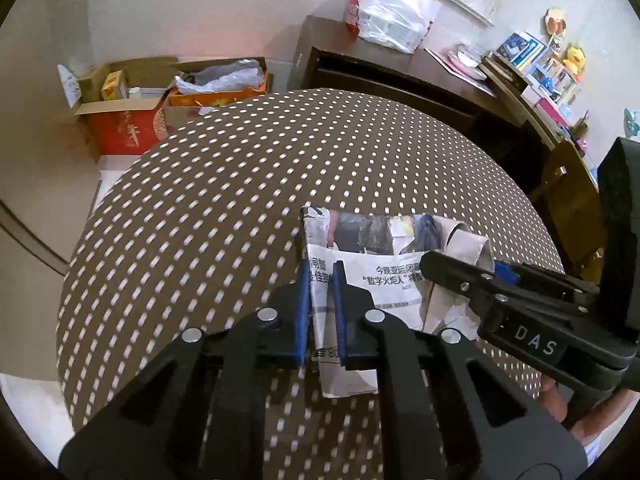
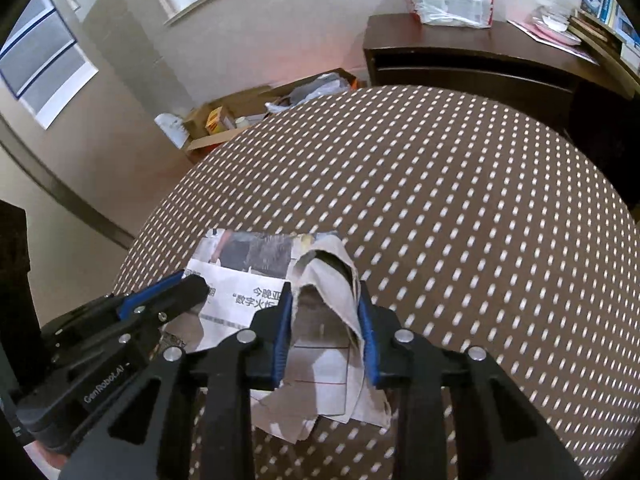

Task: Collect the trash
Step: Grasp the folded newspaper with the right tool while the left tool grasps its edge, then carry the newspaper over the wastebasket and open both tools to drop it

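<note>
Newspaper (image 1: 372,280) lies near the front edge of the bench (image 1: 200,200), which is covered by a brown cloth with rows of pale dashes. The sheet is folded and partly crumpled; printed photographs run along its far edge and black headline characters cross its middle.

The left gripper (image 1: 320,312) points down at the near left portion of the sheet. Its jaws stand nearly together, the blue pads pressing a raised fold of the paper between them. In the right wrist view the same gripper (image 2: 192,284) enters from the left, its tip resting over the left edge of the sheet.

The right gripper (image 2: 326,336) works the right portion of the newspaper (image 2: 248,280). Its jaws are clamped on a humped, tent-shaped ridge of paper (the ridge fills the gap from pad to pad and stands up above the flat part of the sheet). In the left wrist view this gripper (image 1: 460,268) comes in from the right, and white lettering shows on its black body.

Beyond the bench, open cardboard boxes (image 1: 132,96) sit on the floor against the wall. A dark wooden desk (image 1: 400,76) carries a white plastic bag (image 1: 394,12) and some papers. Shelves (image 1: 548,72) at the far right hold books and yellow toys.
</note>
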A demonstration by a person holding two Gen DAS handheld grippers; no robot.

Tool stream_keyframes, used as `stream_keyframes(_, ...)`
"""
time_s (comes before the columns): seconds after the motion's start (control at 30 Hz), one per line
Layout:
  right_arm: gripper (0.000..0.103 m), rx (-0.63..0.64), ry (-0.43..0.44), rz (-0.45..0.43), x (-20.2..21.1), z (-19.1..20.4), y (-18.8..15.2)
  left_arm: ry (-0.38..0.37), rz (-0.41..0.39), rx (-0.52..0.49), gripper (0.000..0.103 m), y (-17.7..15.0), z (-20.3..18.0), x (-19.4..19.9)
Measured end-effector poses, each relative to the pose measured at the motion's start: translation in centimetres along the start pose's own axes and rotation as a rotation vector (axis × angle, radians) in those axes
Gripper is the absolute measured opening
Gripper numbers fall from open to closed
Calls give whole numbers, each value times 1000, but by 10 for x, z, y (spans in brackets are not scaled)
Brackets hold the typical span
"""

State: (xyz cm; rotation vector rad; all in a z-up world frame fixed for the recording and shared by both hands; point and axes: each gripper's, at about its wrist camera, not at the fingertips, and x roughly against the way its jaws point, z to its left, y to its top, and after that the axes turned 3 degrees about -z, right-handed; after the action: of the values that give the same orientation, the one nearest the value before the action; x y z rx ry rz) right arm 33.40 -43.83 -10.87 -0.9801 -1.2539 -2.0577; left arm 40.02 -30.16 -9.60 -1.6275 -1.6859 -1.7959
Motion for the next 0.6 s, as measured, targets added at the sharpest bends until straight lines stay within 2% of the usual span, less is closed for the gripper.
stream_keyframes(0.2,29,60,51,-36,28,40,-34,38,-64,26,11,-29,11,52)
stream_keyframes(0.43,29,156,140,-46,53,105,-72,134,-132,95,11,-69,37,122)
stream_keyframes(0.6,29,257,195,-20,63,160,-100,220,-169,166,11,-105,65,173)
